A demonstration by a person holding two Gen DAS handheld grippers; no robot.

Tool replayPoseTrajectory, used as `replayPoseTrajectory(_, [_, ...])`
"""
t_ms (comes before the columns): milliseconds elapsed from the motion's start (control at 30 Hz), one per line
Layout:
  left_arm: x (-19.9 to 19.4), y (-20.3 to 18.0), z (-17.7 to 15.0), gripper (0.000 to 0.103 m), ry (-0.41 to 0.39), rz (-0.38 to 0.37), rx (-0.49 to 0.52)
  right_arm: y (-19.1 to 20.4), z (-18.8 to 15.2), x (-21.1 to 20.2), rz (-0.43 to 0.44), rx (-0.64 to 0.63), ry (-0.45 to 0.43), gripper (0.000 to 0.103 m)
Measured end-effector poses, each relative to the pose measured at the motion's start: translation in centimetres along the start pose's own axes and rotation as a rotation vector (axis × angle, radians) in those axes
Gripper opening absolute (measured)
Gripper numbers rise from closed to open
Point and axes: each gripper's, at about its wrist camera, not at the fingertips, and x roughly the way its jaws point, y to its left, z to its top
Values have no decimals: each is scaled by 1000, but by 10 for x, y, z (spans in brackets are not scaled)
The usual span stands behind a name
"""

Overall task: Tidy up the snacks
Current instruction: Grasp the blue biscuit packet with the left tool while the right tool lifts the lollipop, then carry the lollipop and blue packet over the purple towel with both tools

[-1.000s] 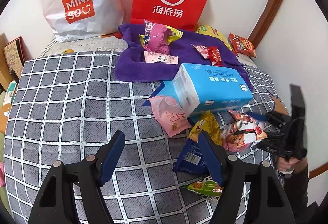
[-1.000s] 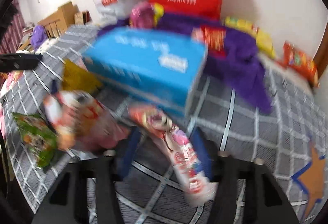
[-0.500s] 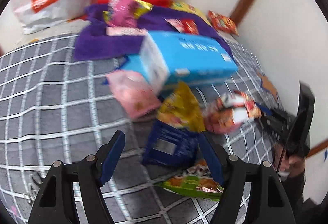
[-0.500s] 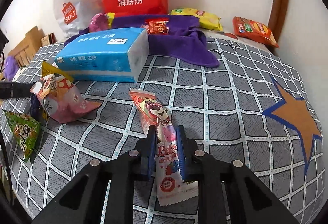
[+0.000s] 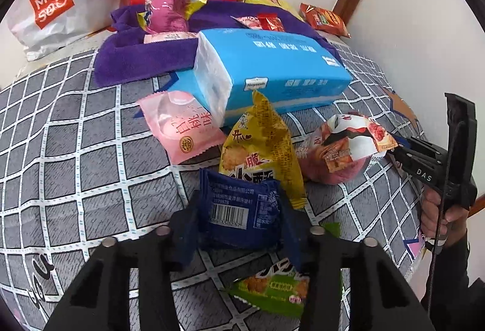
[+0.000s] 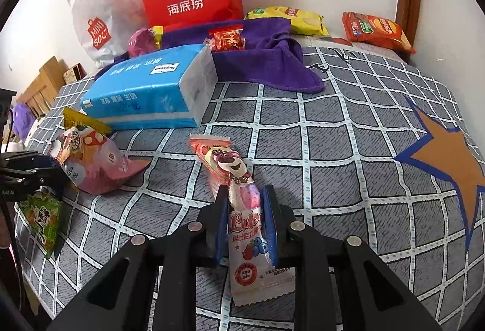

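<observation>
Gripping both packets now: left gripper [image 5: 239, 222] clamps the crinkly dark-blue foil snack packet [image 5: 239, 210], right gripper [image 6: 245, 225] pinches the long pink strawberry-bear candy wrapper [image 6: 239, 206]; lift slowly, straight up, avoiding neighbours.

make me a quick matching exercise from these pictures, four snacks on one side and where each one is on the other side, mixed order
Column 1
1. dark blue packet
2. long pink bear-print packet
3. red chip bag
4. small red candy packet

Column 2
A. lying on the purple towel
B. pinched in the right claw
C. far corner of the bed, by the wooden trim
D. gripped in the left claw, in front of the yellow packet

Pairs: 1-D, 2-B, 3-C, 4-A
</observation>
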Motion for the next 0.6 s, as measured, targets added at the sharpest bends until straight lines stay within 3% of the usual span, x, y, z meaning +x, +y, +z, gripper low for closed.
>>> replayPoseTrajectory(133, [-14,5,1,40,-20,7,-7,12,-1,-4,-50,-39,-10,18])
replayPoseTrajectory(300, [-38,12,4,40,-50,18,-30,11,6,-23,63,47,-39,18])
replayPoseTrajectory(600, [-70,9,36,40,-94,-1,-52,30,45,-60,53,37,-118,18])
